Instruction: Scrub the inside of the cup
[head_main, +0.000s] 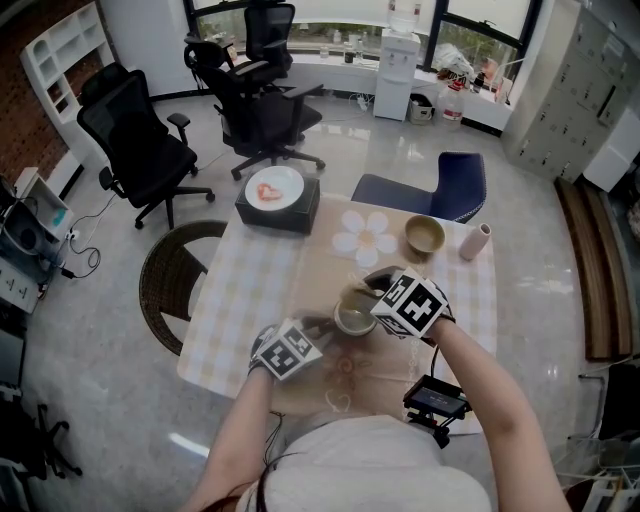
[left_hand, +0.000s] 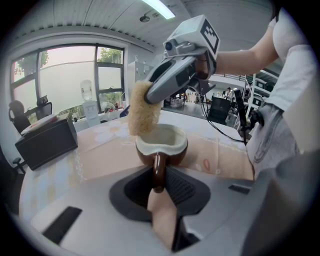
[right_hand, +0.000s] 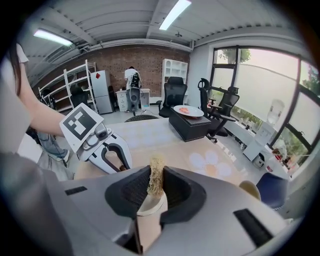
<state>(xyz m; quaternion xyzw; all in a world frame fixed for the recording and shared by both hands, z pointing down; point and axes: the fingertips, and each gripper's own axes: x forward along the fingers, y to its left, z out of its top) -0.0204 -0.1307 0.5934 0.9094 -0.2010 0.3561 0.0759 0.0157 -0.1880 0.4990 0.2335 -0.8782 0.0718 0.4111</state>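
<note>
Cup (left_hand: 162, 144), brown outside and white inside, is upright over the pale cloth of the table (head_main: 250, 290), just in front of the person; whether its base rests on the cloth cannot be told. The left gripper (left_hand: 159, 176) has its jaws pinched on the cup's handle (left_hand: 158, 170), which points back toward that gripper. The right gripper (right_hand: 155, 186) comes in above the cup from the opposite side, its jaws pressed onto a rough yellowish sponge (right_hand: 155, 176) that sticks out past the tips. In the left gripper view the sponge hangs down with its lower end meeting the cup's rim on the side away from the handle. Beyond the cup, away from the person, a light bowl (head_main: 424, 236) sits on the table, and a small pale bottle (head_main: 475, 241) stands just beside the bowl. Farther beyond the cup, a black box (head_main: 277, 212) at the table's far end carries a white plate (head_main: 273, 188).
</note>
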